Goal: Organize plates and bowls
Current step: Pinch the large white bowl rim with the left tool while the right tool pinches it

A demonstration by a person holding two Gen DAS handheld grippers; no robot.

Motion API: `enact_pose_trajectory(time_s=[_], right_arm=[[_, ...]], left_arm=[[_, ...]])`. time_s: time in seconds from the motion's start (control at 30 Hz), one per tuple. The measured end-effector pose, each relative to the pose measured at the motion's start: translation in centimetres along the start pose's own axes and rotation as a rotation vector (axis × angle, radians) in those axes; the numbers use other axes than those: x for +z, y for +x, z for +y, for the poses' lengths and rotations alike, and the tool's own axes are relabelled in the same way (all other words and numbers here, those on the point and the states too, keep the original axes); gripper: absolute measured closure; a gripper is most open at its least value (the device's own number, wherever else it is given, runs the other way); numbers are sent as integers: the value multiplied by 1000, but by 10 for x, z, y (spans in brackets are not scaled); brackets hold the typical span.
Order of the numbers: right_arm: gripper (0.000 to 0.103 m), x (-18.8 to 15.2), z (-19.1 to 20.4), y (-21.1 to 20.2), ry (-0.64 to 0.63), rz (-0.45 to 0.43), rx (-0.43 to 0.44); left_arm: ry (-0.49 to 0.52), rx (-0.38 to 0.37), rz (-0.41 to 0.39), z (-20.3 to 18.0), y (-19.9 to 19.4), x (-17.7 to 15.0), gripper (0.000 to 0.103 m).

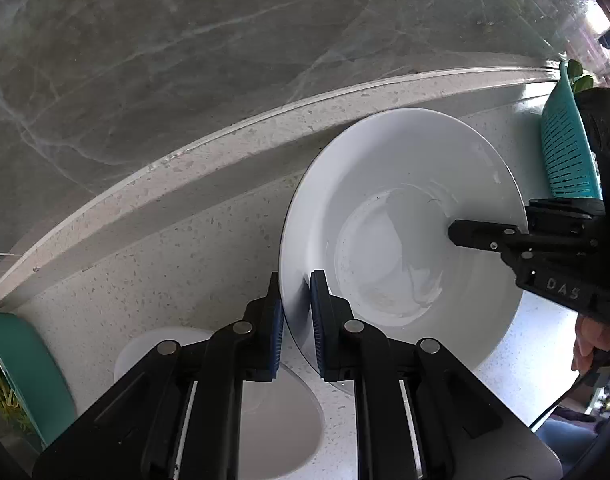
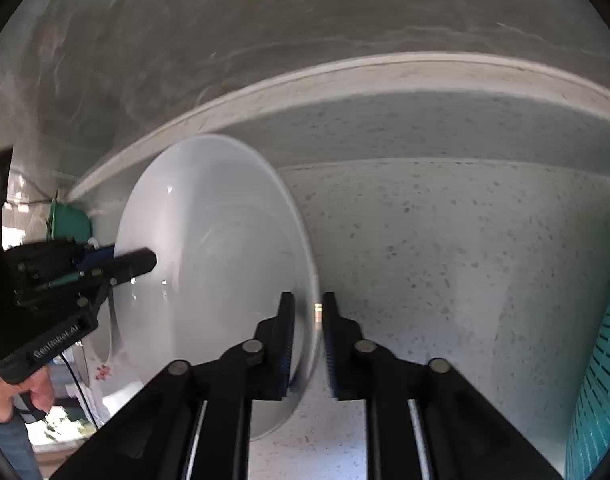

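Above the speckled worktop (image 1: 153,280), gripping one white bowl (image 1: 401,240) with both tongs — left tongs (image 1: 296,320) and right tongs (image 2: 308,344) clamped on opposite rims — stacking onto second dish (image 1: 273,408) seemingly pending.

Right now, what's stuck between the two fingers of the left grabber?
The rim of the white bowl sits between the left gripper fingers, seen in the left wrist view. The right gripper straddles the opposite rim.

Glossy white bowl (image 1: 401,240); speckled stone counter (image 1: 185,264)
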State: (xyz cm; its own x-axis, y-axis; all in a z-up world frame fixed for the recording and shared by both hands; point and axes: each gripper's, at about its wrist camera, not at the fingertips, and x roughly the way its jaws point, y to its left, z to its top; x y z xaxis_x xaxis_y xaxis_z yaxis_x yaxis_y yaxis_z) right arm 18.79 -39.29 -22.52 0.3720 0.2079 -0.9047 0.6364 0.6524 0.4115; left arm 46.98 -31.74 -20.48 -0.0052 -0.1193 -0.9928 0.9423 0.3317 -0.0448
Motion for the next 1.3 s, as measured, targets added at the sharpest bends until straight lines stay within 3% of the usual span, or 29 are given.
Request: enact_pose_trajectory(time_s=[0.13,0.3,0.8,1.07,1.3], right_arm=[[89,1,2,-1,-8,-5,-7],[90,0,8,1,-26,-13,-17],[89,-21,10,-34,-42,-20,5],[89,-39,12,-48,-52,27,50],[89,-71,19,-47,-81,104,97]], left_arm=[[-2,6,-6,-9,-2,-9,92],[-10,18,-25,-54,5,-34,92],[-23,1,-24,-73,-38,-65,93],[-27,-15,-21,-97,-59,-87,93],[-9,-21,26,-120,-67,-135,93]])
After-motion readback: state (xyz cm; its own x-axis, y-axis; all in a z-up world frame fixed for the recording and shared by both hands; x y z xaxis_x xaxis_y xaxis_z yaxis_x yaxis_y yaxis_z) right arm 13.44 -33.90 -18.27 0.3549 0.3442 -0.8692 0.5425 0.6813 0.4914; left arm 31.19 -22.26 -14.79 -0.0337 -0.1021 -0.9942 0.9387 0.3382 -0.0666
